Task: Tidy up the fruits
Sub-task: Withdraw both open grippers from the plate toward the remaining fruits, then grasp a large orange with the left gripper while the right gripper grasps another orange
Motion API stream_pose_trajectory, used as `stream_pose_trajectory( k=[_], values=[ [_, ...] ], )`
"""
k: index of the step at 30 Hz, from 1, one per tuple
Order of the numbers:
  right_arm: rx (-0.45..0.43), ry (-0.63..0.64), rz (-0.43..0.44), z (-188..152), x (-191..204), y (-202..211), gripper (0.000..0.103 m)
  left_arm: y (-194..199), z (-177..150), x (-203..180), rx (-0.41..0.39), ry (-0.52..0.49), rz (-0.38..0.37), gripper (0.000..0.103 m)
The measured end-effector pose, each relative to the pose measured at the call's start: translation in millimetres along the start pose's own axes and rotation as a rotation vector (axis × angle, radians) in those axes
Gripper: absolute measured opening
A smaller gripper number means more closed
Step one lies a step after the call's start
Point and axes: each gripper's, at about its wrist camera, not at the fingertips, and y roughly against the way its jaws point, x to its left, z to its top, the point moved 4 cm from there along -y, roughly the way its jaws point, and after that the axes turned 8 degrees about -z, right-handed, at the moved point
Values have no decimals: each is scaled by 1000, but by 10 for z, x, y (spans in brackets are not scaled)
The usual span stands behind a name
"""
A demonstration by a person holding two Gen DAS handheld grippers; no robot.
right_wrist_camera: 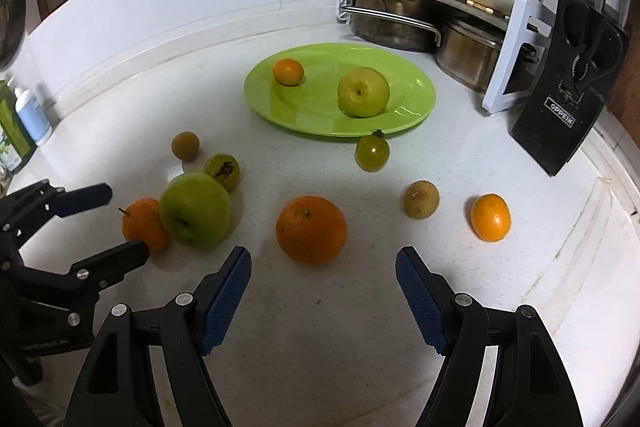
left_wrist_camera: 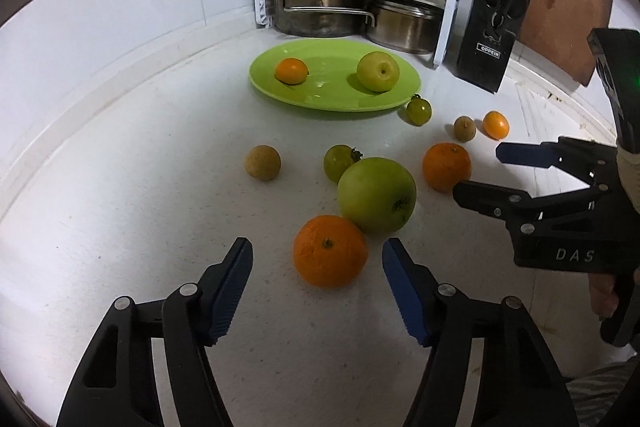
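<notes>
A lime-green plate (left_wrist_camera: 280,89) is sitting toward the back of the white speckled counter (left_wrist_camera: 140,187), carrying one small orange citrus (left_wrist_camera: 291,71) and one yellow-green apple (left_wrist_camera: 378,71) whose stem dimple is facing the camera.

Eight more fruits are lying loose on the counter. A larger green apple (left_wrist_camera: 376,195) is lying on its side, stem end pointing toward the lower right, touching a dimpled orange (left_wrist_camera: 330,251) whose stem is facing up. A second orange (right_wrist_camera: 311,229) is sitting apart from them, stem up. Two glossy green tomatoes are showing: one (left_wrist_camera: 338,163) is just behind the large apple, the other (left_wrist_camera: 419,110) just beside the plate rim. Two round, dull brown fruits (left_wrist_camera: 263,163) (left_wrist_camera: 464,128) and another small oval citrus (left_wrist_camera: 496,125) are lying separately.

The left hand-held gripper (left_wrist_camera: 317,257) is standing with its ribbed blue pads apart on either side of the near orange, not touching it. The right hand-held gripper (right_wrist_camera: 323,263) is likewise spread, with the second orange just ahead of its tips.
</notes>
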Motion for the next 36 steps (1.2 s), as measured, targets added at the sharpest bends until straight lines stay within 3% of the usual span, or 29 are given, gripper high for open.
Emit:
stream_pose_trajectory(
  k=[6,15,19,23,36],
  values=[
    [2,-4,20,57,-3,-89,74,-93,17,6,17,18,-18,54],
    [17,8,31,109,29,-215,64,-136,37,-3,18,35,-57,41],
    [22,8,38,109,38,-240,59,-137,34,-15,13,24,-52,41],
    [28,19,44,103,63,-257,45,-131,34,1,13,34,-56,41],
    [0,31,40,102,105,-130,44,-6,49,25,-14,46,-37,41]
  ],
)
